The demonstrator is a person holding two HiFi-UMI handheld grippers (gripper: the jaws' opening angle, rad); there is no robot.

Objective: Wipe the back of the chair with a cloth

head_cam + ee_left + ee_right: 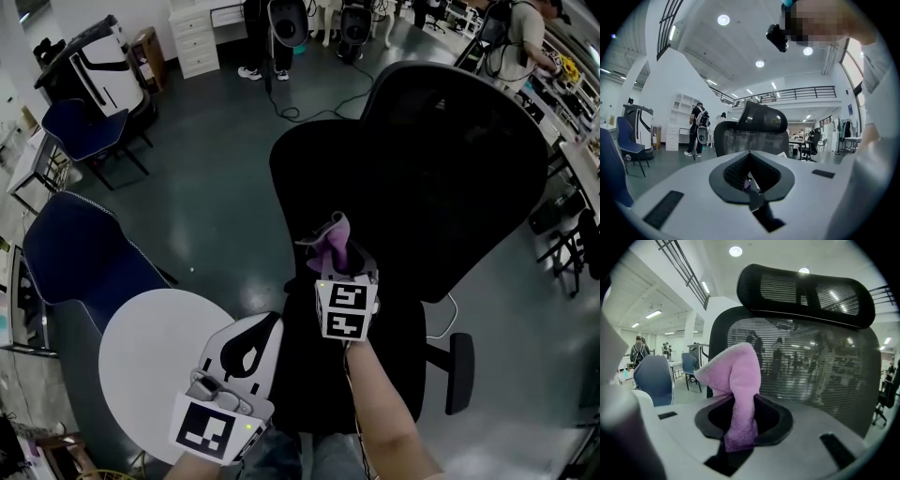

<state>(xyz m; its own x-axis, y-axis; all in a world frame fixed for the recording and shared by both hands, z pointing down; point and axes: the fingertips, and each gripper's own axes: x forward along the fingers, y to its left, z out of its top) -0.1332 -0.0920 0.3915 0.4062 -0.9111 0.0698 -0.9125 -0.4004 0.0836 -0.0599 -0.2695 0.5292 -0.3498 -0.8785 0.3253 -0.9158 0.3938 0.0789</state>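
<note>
Holding a fluffy pink cloth (738,380) between its jaws, the right gripper (740,427) points at the big black office chair with a see-through mesh back (811,357). The jaws are closed on the lower end of the cloth, and the rest of it stands up and folds over at the top. In the right gripper view the cloth is in front of the left part of the mesh back, below the black curved headrest (806,287). I cannot tell if the cloth touches the mesh.

From the head view, the right gripper (336,261) is over the dark chair (450,169), with the pink cloth (330,239) sticking out of its tip. A bare arm reaches down behind it.

The left gripper (248,352) is lower and to the left, just beside a round white worktop (155,356). In the left gripper view its jaws are pressed together with nothing big held between them, and the left gripper (751,185) looks toward the chair (750,136) from a little way back.

A dark blue chair (75,253) stands on the shiny grey floor (216,178) to the left
</note>
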